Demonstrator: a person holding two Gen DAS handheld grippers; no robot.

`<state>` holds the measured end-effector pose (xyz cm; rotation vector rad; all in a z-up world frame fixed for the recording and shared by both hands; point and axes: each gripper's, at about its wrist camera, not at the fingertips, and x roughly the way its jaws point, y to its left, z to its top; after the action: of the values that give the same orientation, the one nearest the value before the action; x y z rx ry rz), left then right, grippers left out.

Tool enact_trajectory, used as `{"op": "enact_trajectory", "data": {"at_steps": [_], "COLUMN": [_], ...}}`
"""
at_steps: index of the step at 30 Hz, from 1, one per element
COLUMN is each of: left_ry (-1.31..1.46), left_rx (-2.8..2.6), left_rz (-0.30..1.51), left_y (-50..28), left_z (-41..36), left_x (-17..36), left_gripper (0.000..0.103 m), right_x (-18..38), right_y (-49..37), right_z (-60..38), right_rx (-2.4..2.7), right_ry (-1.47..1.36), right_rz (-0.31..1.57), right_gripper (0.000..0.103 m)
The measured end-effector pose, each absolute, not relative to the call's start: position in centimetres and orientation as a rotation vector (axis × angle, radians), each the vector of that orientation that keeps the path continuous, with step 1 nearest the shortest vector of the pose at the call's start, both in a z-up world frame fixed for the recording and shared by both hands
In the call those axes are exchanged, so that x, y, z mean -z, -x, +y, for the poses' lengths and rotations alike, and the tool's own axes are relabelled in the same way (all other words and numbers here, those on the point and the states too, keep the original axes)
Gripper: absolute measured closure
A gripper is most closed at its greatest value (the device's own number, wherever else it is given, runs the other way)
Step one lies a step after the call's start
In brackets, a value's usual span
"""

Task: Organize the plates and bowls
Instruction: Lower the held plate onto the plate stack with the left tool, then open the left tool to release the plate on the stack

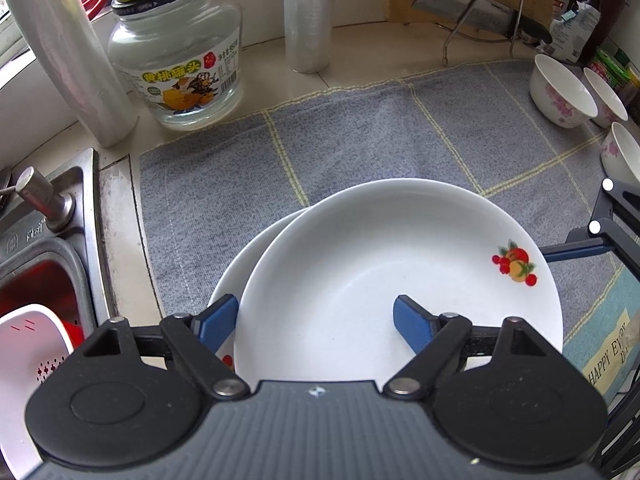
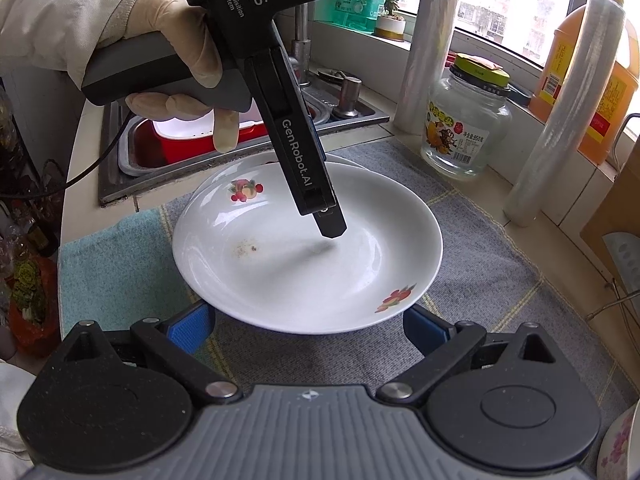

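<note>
Two white plates stacked on the grey checked cloth point(image 1: 360, 140) over the bench beside the sink point(image 2: 120, 184): upper plate point(image 1: 380, 280) hollow side up, offset over lower plate point(image 1: 236, 268); round, no long axis. Left claw point(image 1: 316, 326) spread, straddling upper plate's near rim, pads clear of it. Right claw point(image 2: 306, 330) spread just short of that rim, holding nothing. Three flowered bowls point(image 1: 560, 92) upright at cloth's far corner

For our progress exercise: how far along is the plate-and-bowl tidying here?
Done: one plate sits stacked on another. In hand: nothing; the left tool straddles the top plate's rim, pads apart. Left: three bowls stand loose on the cloth.
</note>
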<state>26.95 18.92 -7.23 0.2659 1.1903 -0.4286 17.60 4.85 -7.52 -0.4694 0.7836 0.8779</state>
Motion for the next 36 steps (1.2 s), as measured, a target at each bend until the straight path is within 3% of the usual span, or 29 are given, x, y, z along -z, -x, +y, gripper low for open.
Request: {"op": "enact_trajectory", "data": {"at_steps": [15, 19, 21, 23, 36], "left_ry": [-0.225, -0.195, -0.174, -0.150, -0.143], "left_rx": [0.412, 0.389, 0.371, 0.342, 0.241], "left_rz": [1.099, 1.010, 0.951, 0.885, 0.680], "left_y": [-26.0, -24.7, -23.7, -22.4, -17.1], "left_z": [19.4, 19.7, 19.8, 19.7, 16.0], "left_x": [5.4, 4.1, 3.3, 2.7, 1.8], "left_gripper": [0.018, 0.017, 0.012, 0.007, 0.004], "right_x": [7.2, 6.9, 6.8, 6.8, 7.5], "right_y": [-17.4, -17.5, -17.6, -17.9, -17.5], "right_z": [4.8, 4.6, 4.0, 3.3, -1.2], "right_rx": [-0.876, -0.851, -0.832, -0.807, -0.543], "right_ry": [0.475, 0.465, 0.447, 0.422, 0.352], "right_rz": [0.770, 0.761, 0.758, 0.768, 0.821], "right_gripper": [0.008, 0.004, 0.000, 0.000, 0.000]}}
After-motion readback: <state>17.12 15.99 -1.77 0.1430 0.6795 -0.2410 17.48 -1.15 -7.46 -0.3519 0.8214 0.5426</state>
